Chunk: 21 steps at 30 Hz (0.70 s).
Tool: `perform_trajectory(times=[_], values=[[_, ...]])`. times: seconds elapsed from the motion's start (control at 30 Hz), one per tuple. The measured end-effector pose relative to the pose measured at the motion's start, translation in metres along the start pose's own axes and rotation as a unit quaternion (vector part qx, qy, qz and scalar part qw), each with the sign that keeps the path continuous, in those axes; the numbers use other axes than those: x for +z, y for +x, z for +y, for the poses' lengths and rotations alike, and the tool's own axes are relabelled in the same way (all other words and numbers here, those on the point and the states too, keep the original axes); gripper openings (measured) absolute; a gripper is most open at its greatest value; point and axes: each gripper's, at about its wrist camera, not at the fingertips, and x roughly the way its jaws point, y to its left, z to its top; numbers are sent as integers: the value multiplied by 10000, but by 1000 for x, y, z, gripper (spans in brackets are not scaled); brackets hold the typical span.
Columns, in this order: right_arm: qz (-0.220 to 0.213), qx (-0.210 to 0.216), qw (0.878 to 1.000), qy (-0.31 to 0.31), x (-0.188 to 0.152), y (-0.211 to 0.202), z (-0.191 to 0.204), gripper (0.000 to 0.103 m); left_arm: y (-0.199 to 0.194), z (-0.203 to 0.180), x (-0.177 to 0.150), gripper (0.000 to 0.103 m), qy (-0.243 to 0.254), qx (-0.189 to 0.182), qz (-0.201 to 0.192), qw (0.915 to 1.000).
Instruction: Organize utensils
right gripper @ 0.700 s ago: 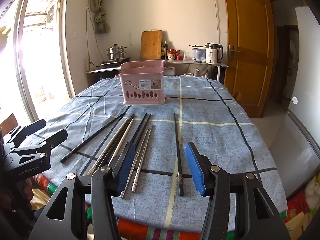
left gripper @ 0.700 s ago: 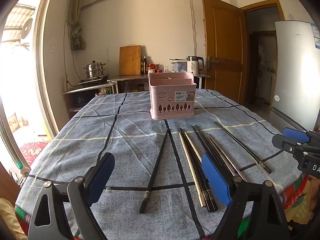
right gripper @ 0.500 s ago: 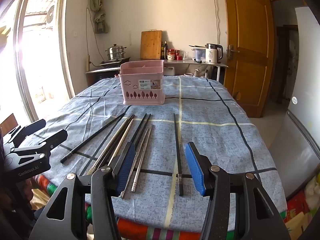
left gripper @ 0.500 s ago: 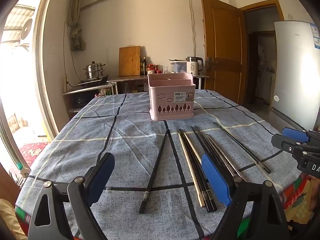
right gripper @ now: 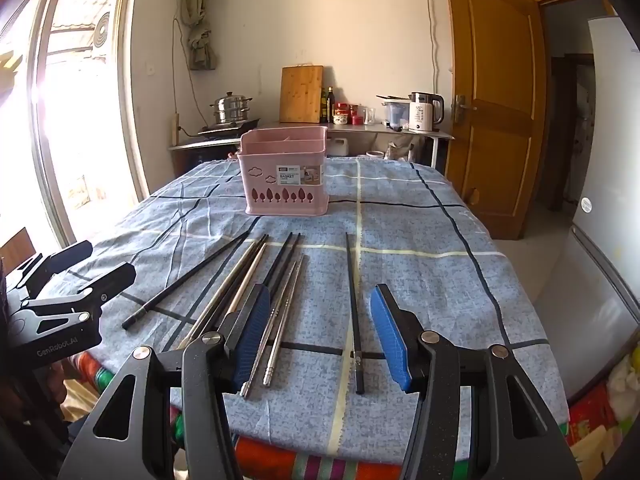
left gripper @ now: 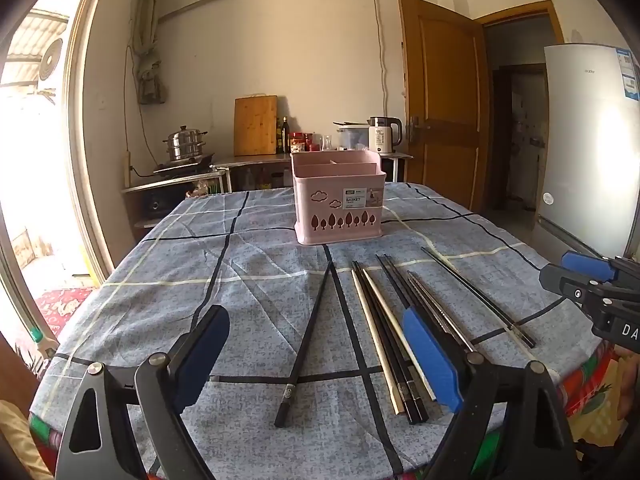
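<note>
Right wrist view: pink basket (right gripper: 285, 184) looks empty inside; left gripper (left gripper: 316, 356) and right gripper (right gripper: 318, 332) gape, holding nothing.

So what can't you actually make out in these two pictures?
- Pink basket: its inside is hidden by its own walls in both views.
- Basket label: the small print is too small.
- Chopsticks: some near ends sit behind a blue pad in the left wrist view, so the count is unsure.
</note>
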Motion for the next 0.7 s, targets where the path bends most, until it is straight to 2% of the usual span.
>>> perform_trajectory(times=[0.7], values=[[-51,-2,10000,-3,0,-2,2,54,-1,-3,-1,89,54,-93,40,9999]])
